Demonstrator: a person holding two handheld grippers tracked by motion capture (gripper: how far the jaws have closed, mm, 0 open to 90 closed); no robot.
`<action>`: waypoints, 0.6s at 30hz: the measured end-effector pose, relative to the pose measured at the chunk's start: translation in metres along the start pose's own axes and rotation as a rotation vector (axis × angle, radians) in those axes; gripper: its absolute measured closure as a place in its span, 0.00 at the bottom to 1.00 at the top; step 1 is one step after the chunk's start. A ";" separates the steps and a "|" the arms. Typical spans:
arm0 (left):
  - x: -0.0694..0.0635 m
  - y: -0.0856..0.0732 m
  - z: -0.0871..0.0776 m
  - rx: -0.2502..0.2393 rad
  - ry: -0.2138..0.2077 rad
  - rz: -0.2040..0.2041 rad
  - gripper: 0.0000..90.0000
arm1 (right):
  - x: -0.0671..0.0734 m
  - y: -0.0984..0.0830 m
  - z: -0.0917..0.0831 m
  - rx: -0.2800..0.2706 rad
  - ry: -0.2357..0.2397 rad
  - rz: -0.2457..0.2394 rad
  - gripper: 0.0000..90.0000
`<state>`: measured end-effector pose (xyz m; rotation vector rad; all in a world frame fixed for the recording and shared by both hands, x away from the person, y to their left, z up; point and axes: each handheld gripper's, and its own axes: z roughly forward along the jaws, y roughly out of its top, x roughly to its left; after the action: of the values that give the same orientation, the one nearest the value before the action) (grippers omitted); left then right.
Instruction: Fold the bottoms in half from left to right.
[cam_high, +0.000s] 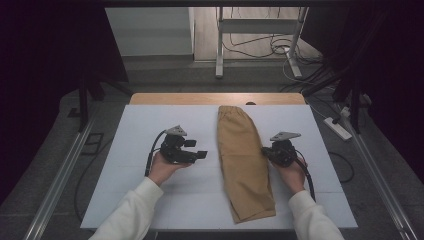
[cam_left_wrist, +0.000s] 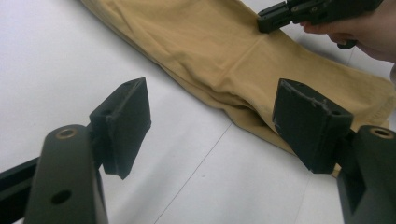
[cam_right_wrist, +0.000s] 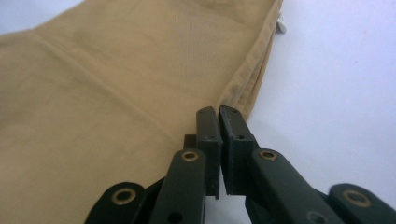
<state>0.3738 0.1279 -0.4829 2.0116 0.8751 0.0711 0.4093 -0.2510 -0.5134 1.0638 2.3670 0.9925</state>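
Observation:
A tan folded garment (cam_high: 242, 160) lies lengthwise on the white table top (cam_high: 145, 120), its gathered waistband at the far end. My left gripper (cam_high: 200, 154) is held just left of it, jaws pointing at the cloth and open with nothing between them (cam_left_wrist: 212, 88). The garment's long edge (cam_left_wrist: 224, 51) runs across right in front of those jaws. My right gripper (cam_high: 266, 150) sits at the garment's right edge, jaws shut (cam_right_wrist: 219, 109) with their tips touching the folded hem (cam_right_wrist: 116, 84). No cloth shows between them. The right gripper's tip (cam_left_wrist: 280, 14) rests on the fabric in the left gripper view.
A wooden table edge (cam_high: 215, 98) shows behind the white top. Metal rails (cam_high: 65, 165) flank the table. A power strip (cam_high: 338, 128) and cables lie on the floor at the right, and a metal stand (cam_high: 220, 45) is farther back. Bare white surface lies left of the garment.

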 end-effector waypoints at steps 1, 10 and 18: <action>0.000 0.000 0.000 0.000 0.000 0.000 0.30 | 0.000 0.000 0.001 0.007 -0.005 -0.004 0.89; 0.000 0.000 -0.001 0.000 0.003 -0.001 0.30 | 0.014 0.009 -0.012 -0.061 -0.038 -0.030 0.51; 0.001 0.000 -0.001 0.000 0.006 0.001 0.30 | 0.040 0.015 -0.019 -0.076 0.064 -0.098 0.48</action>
<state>0.3735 0.1293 -0.4826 2.0128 0.8781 0.0771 0.3805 -0.2221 -0.4912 0.8916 2.3870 1.0863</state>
